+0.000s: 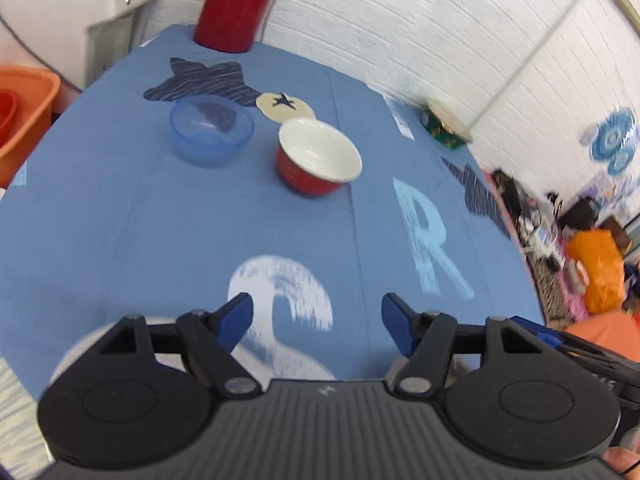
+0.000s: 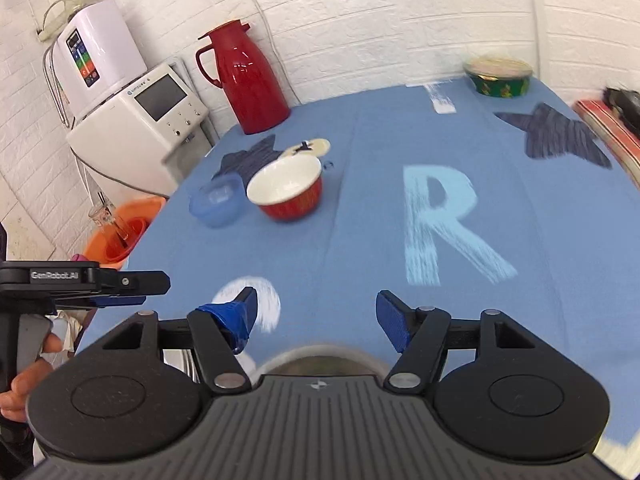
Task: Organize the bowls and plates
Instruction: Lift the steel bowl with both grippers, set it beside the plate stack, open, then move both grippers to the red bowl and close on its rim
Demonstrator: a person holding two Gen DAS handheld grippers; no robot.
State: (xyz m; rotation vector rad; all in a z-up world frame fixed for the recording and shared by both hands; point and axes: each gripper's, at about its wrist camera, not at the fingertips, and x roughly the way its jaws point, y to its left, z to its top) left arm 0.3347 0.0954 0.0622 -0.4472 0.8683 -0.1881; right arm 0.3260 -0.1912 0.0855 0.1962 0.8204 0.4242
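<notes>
Two grippers hang over the near edge of the table [image 2: 360, 240], and both are released, with jaws spread wide and nothing between them. Under the right gripper [image 2: 316, 312] a pale rounded rim [image 2: 320, 354] shows, maybe a plate or bowl, but it is mostly hidden and I cannot tell which. The left gripper [image 1: 316, 316] has a similar pale edge below its left finger.

Taking the red bowl [image 1: 318, 156] as landmark: it stands upright on the blue cloth, white inside, far ahead of both grippers and near the middle of the table. From the left gripper it lies almost straight ahead; from the right gripper it lies ahead and a little to the left. The blue plastic bowl [image 1: 212, 130] stands just beside the red bowl on its left, apart and not touching. Both are round, so no long axis matters for the approach. I judge the left gripper is better lined up for either bowl.

Behind the red bowl, at the wall, stands a red jug [image 2: 244, 80]. Far to its right, at the back edge, sits a green bowl [image 2: 500, 76].
</notes>
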